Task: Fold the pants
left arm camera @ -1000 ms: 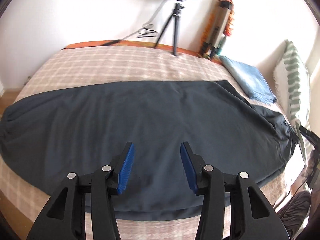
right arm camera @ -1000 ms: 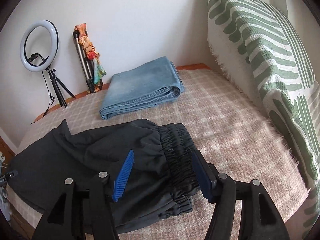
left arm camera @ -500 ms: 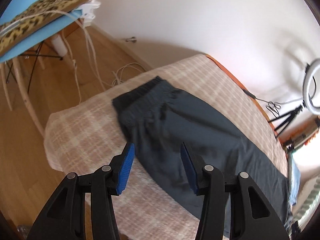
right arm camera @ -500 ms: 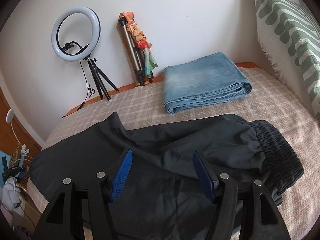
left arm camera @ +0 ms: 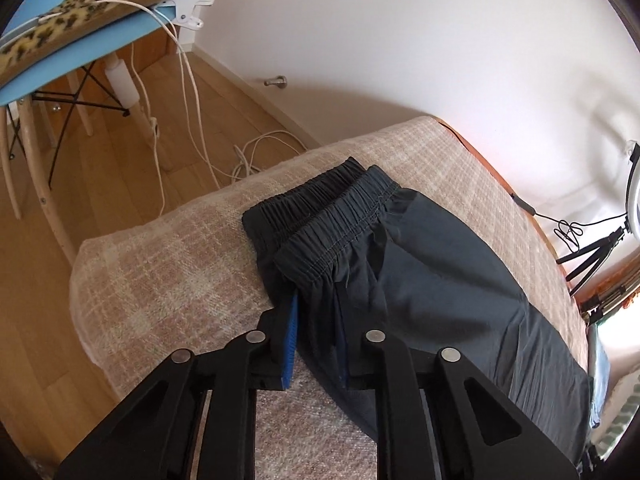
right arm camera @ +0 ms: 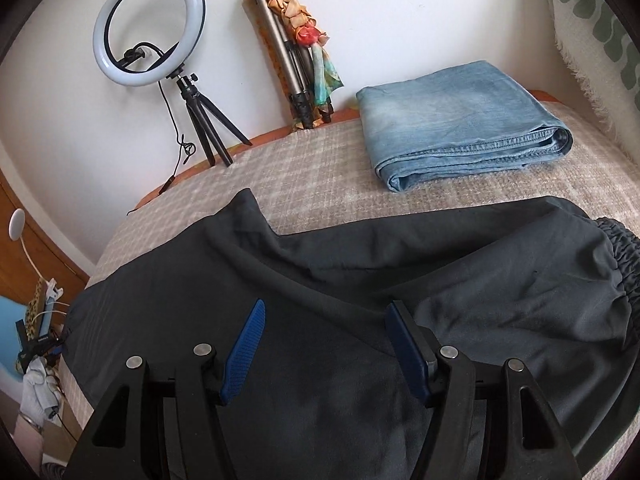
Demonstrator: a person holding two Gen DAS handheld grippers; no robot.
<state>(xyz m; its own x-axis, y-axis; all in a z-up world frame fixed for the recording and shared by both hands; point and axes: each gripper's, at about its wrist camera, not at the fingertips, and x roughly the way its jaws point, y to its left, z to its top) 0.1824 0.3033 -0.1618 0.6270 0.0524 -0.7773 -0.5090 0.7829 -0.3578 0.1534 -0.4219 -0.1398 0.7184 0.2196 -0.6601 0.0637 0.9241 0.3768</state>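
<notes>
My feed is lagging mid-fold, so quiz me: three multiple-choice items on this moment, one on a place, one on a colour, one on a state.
1. Where do the folded jeans lie?
A. on the floor
B. on the bed beyond the pants, near the wall
C. on the blue chair

2. What colour are the pants?
A. dark grey-black
B. red
C. white

3. What lies between the left gripper pads?
A. nothing
B. a white cable
C. the pants' edge just below the cuffs

Key: 1 B, the right wrist view shows them on the blanket past the pants. 2 A, both views show dark cloth. 3 C, the left wrist view shows cloth between the closing jaws; the right gripper hangs open over the pants.
</notes>
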